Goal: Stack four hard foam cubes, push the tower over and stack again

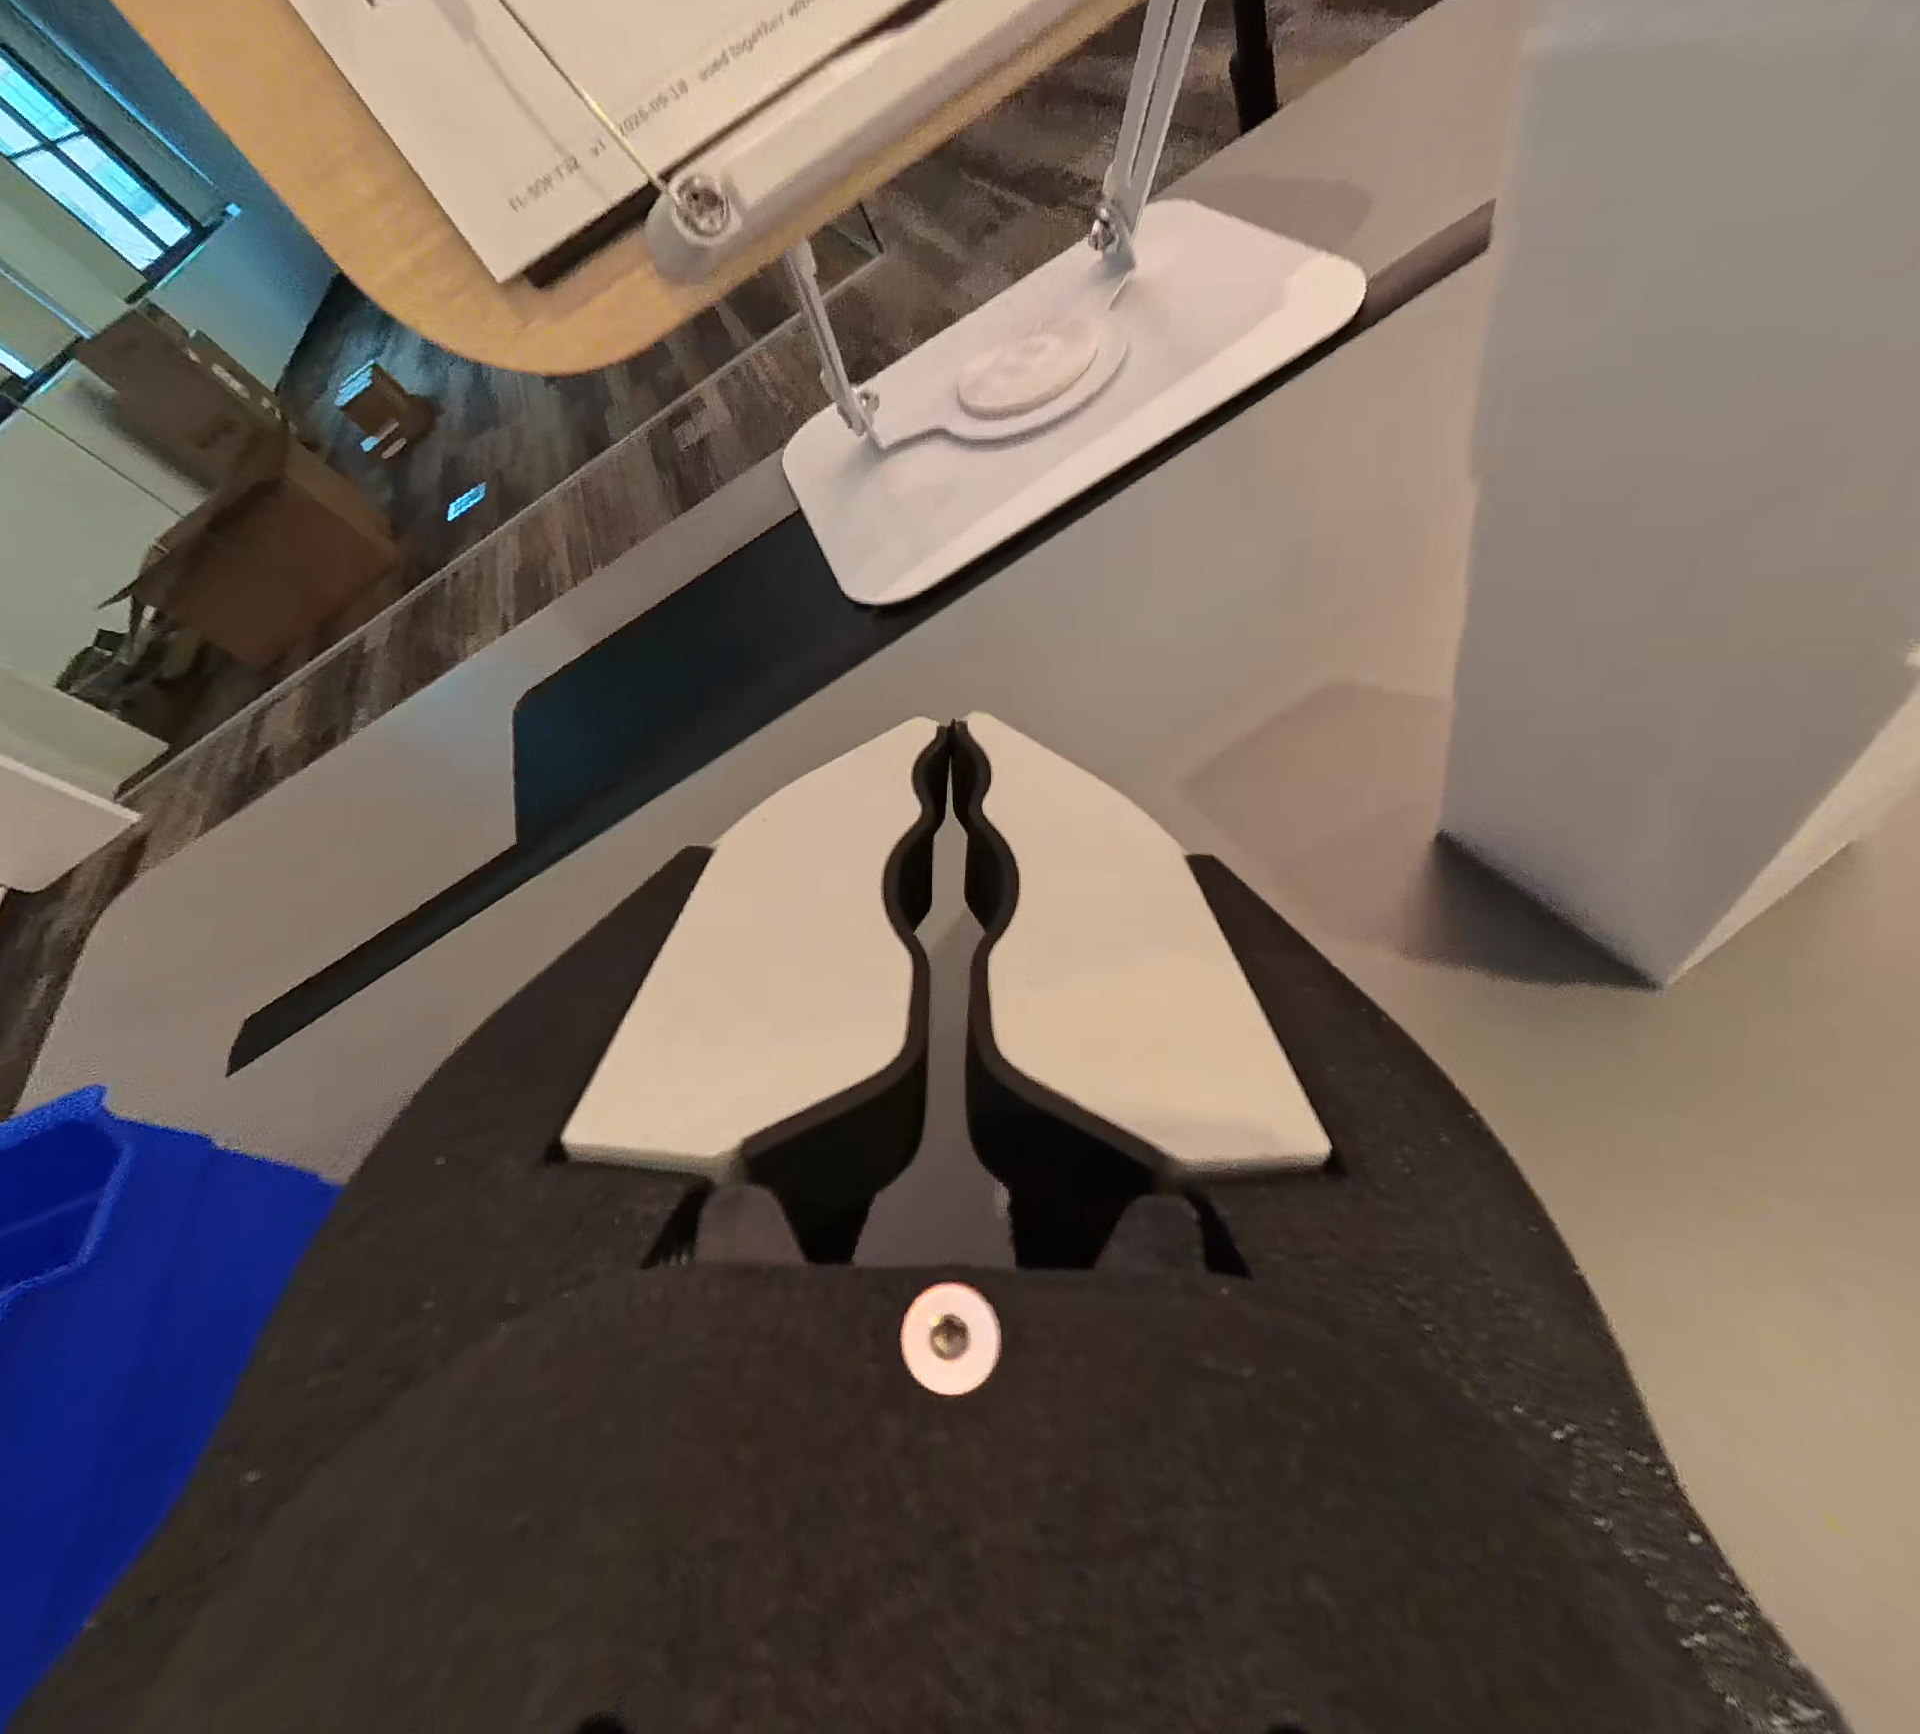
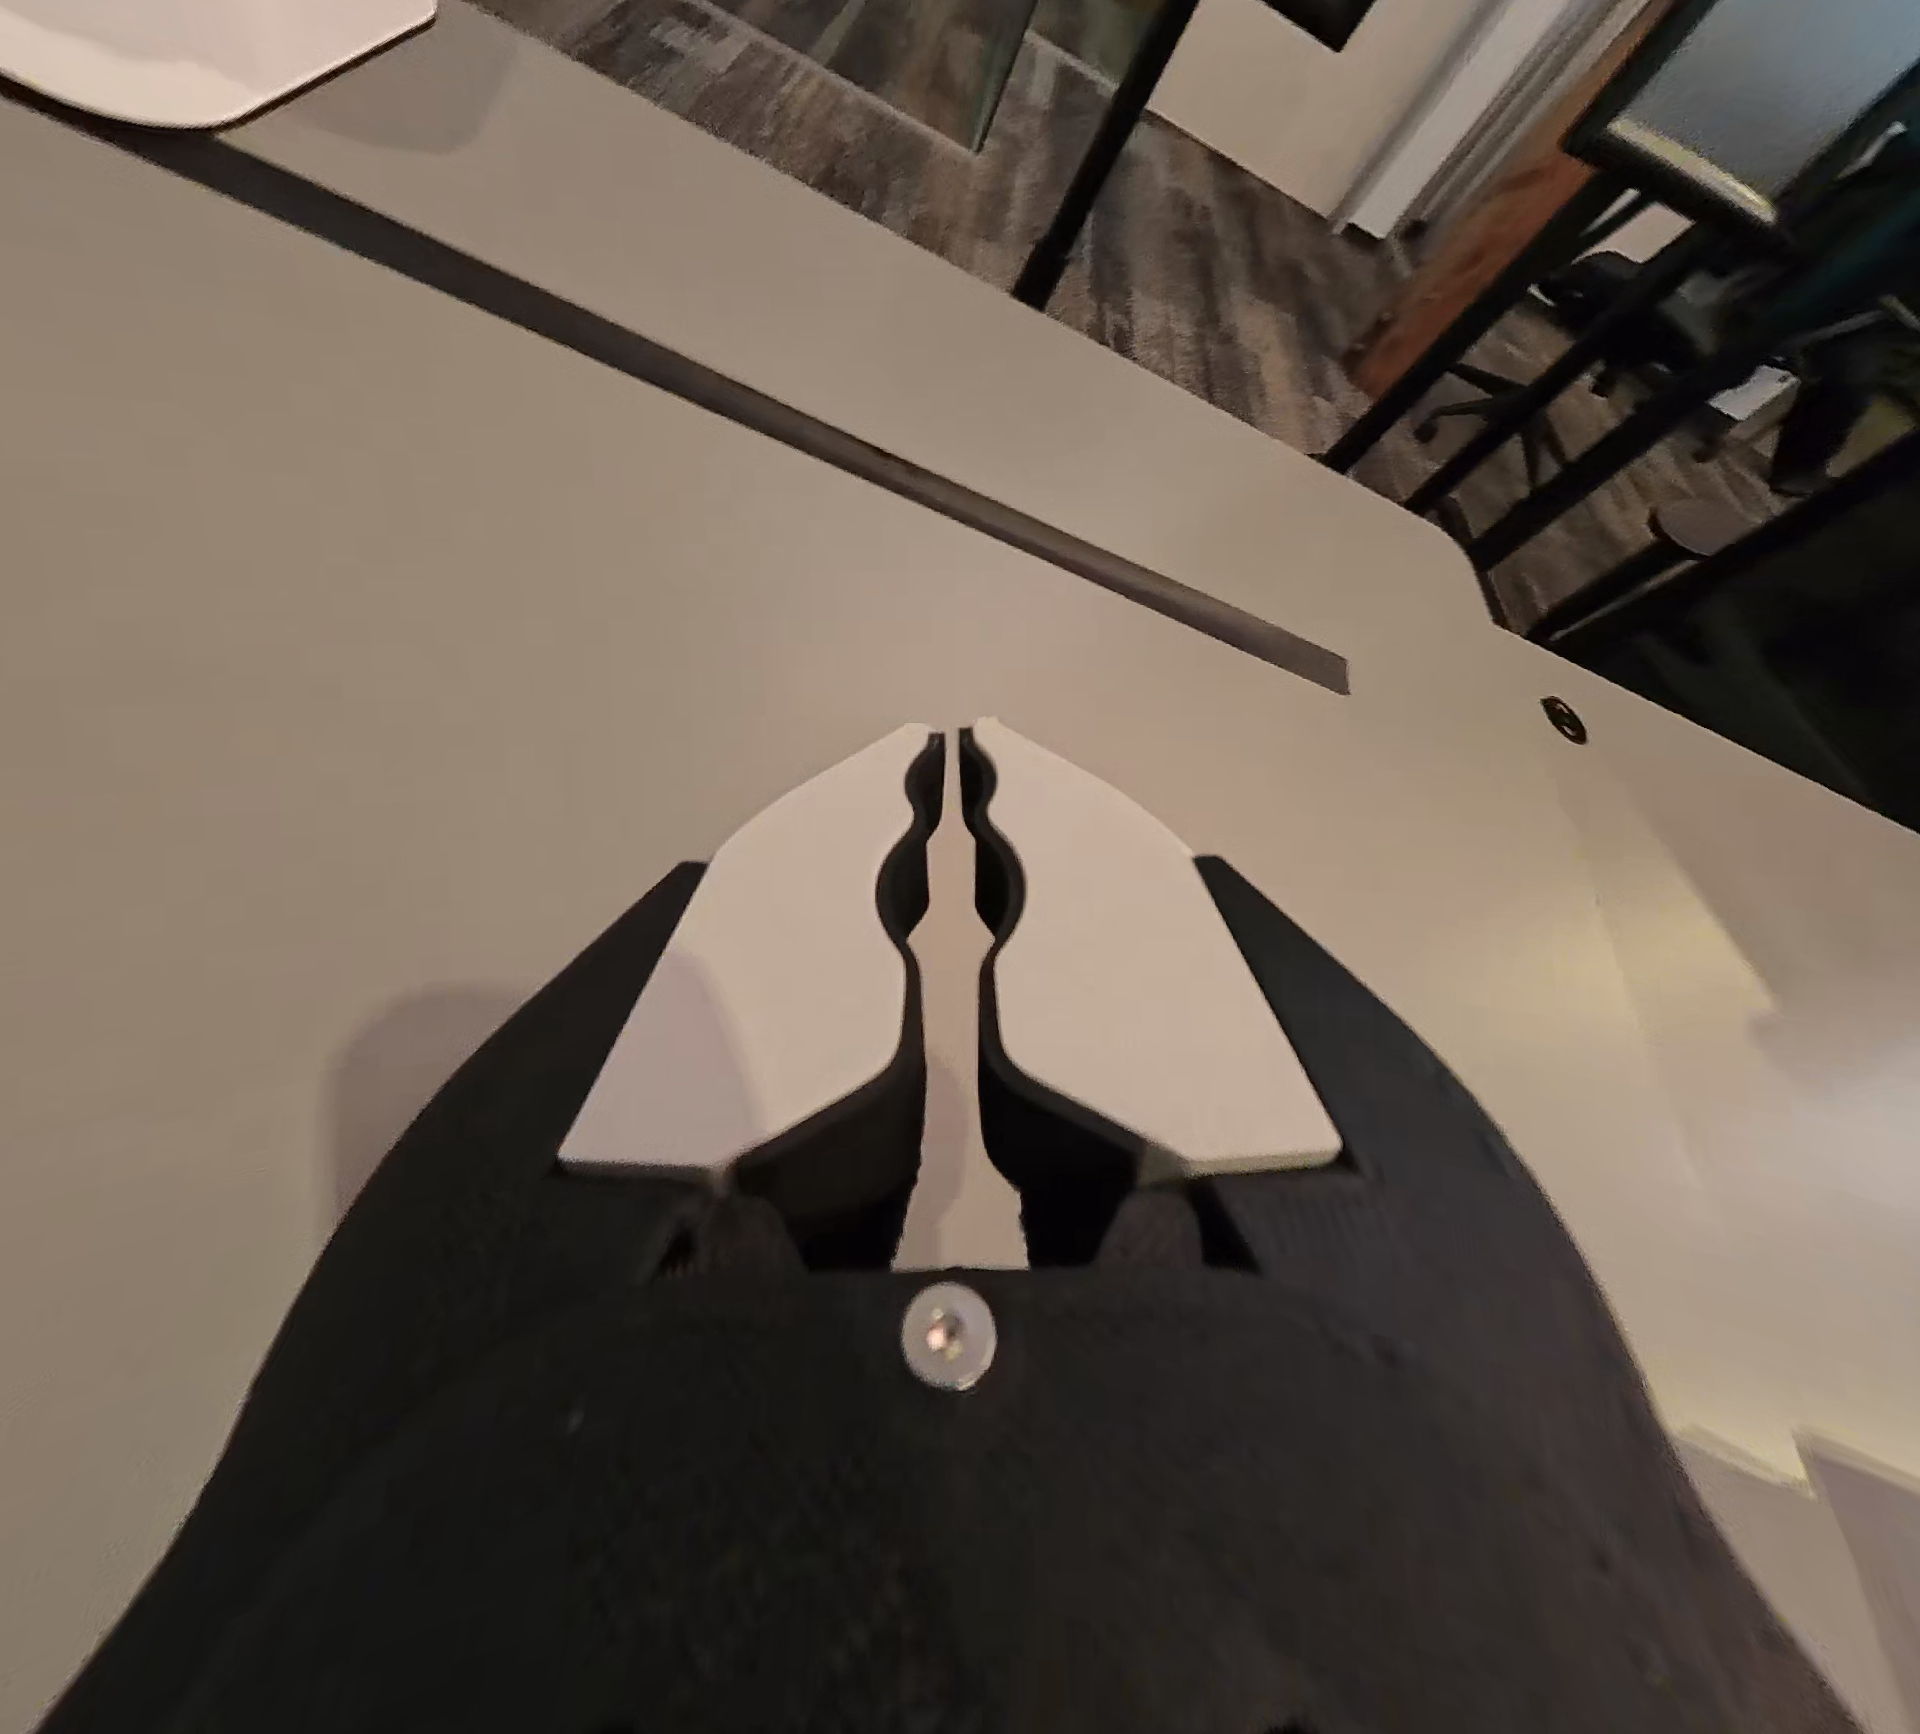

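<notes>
In the left wrist view a tall white column (image 1: 1683, 334), blurred, stands on the grey table (image 1: 1195, 645) at the right; I cannot make out separate cubes in it. My left gripper (image 1: 951, 726) is shut with its tips touching and nothing between them, low over the table to the left of the column. My right gripper (image 2: 954, 734) is shut but for a hairline slit, with nothing between its pads, and sits over bare table (image 2: 520, 541). No cube shows in the right wrist view.
A white stand base (image 1: 1070, 437) holding a wooden board with a printed sheet (image 1: 623, 22) stands at the table's far edge; the base also shows in the right wrist view (image 2: 187, 22). A blue foam object (image 1: 104, 1321) lies at lower left. A dark slot (image 2: 935, 479) runs along the table. One gripper's finger ends stand about 45 cm off the other's. The blue foam object (image 1: 104, 1321) lies around 20 cm away from my left fingertips.
</notes>
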`<state>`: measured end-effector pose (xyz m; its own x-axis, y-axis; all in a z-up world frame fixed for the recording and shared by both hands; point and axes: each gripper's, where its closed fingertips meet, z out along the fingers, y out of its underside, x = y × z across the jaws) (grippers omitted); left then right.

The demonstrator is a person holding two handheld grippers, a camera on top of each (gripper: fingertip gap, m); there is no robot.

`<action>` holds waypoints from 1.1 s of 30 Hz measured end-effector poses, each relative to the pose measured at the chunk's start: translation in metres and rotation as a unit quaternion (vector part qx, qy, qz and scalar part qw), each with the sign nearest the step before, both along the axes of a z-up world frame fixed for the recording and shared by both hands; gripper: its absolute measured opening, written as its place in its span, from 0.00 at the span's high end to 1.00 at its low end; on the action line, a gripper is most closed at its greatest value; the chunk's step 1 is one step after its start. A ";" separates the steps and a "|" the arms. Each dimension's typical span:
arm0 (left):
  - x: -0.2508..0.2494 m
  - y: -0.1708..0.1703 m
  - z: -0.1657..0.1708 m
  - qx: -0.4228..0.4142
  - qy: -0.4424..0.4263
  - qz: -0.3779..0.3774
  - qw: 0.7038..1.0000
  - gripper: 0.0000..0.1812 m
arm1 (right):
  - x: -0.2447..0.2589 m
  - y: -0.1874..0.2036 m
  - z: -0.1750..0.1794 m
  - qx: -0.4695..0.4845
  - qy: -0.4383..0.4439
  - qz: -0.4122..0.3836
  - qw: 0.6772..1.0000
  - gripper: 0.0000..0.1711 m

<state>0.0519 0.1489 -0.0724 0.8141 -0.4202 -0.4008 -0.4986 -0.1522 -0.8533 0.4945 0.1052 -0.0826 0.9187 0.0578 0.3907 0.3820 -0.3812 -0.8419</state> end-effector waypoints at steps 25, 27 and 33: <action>0.134 -0.023 0.063 0.058 0.021 -0.099 0.993 0.97 | 0.006 -0.002 0.010 0.019 0.060 0.006 0.998 0.95; 0.131 -0.024 0.065 0.056 0.005 -0.098 0.994 0.95 | 0.012 -0.004 0.011 0.020 0.077 0.012 0.997 0.93; 0.113 -0.025 0.045 -0.010 -0.064 -0.136 0.989 0.73 | 0.046 -0.014 0.021 0.053 0.190 0.004 0.980 0.78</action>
<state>0.1650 0.1239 -0.0273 0.7131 -0.6377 -0.2912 -0.4123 -0.0456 -0.9099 0.5402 0.0908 -0.0611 0.9987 0.0439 0.0243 0.0358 -0.2827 -0.9585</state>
